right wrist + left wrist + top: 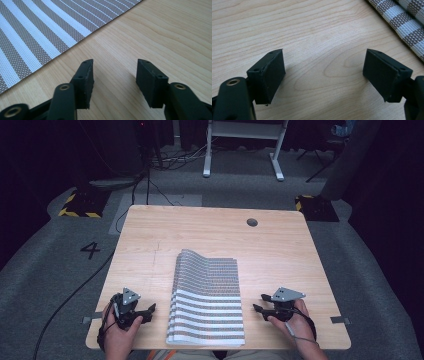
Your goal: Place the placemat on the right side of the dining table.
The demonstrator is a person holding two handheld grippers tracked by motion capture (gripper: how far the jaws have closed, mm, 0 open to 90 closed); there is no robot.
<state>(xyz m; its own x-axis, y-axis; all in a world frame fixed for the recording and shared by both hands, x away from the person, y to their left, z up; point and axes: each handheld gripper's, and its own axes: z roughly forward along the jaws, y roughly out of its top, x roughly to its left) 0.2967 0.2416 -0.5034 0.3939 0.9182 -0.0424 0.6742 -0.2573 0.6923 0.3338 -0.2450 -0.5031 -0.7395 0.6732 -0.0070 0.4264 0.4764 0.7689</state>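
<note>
A stack of brown-and-white striped woven placemats (206, 298) lies at the near middle of the wooden table (150, 235), its far end curling up. My left gripper (149, 312) rests on the table just left of the stack, open and empty; in the left gripper view (324, 75) the placemat's edge (402, 22) shows at the upper right. My right gripper (260, 303) sits just right of the stack, open with nothing between its jaws; the right gripper view (115, 82) has the striped mat (42, 32) at the upper left.
A round cable hole (252, 222) is near the table's far right. Tape tabs (340, 320) stick out at the near corners. Beyond the table are grey floor, cables (145, 185), a white desk frame (240, 150) and a "4" floor mark (90, 250).
</note>
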